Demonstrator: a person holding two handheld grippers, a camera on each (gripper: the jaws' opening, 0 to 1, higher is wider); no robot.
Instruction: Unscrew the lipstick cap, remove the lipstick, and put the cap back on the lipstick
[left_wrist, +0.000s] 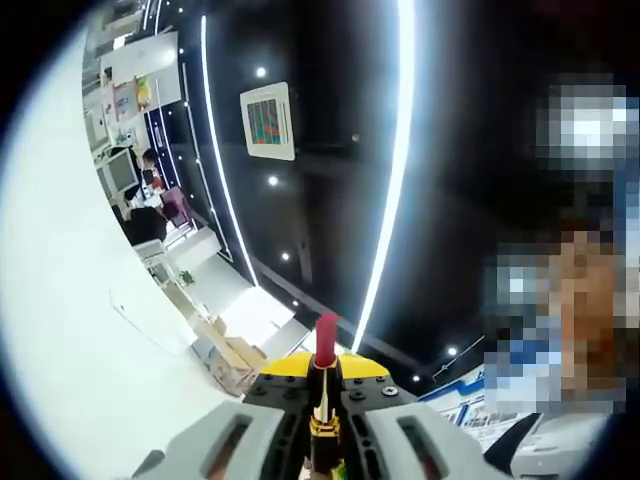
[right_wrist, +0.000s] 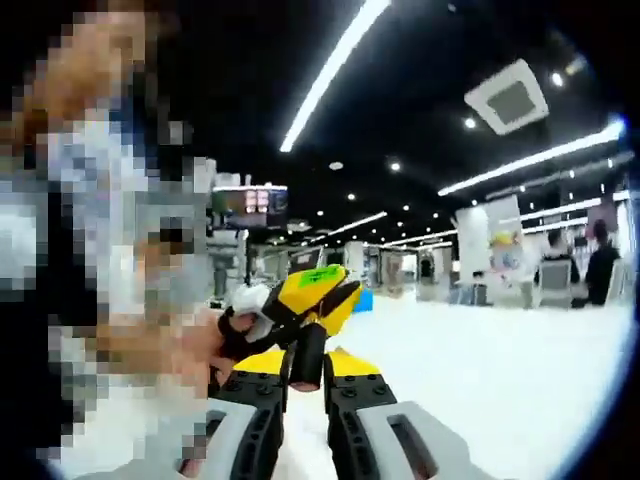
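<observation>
While the red lipstick stands extended out of its gold-and-black tube, the left gripper clamps that tube between its two jaws, yellow tips closed tight on either side of it. The red bullet pokes up just past the jaw tips, uncapped and upright along the jaw line. Behind the lipstick in the left gripper view runs a dark ceiling with a long light strip just right of the bullet and a square ceiling panel well above and left of it. Cardboard boxes sit left of the lipstick, near the jaw base, and white desks with monitors lie further off to the upper left.

In the right gripper view the right gripper has its jaws closed on a dark cylindrical piece, the lipstick cap, pinched between the yellow tips. Just above the cap, the other gripper comes in from the left, yellow and black with a green sticker, tilted and close to the cap; cannot tell if they touch. A white floor spreads right of the cap, with people near tables far right, and a ceiling vent well above.
</observation>
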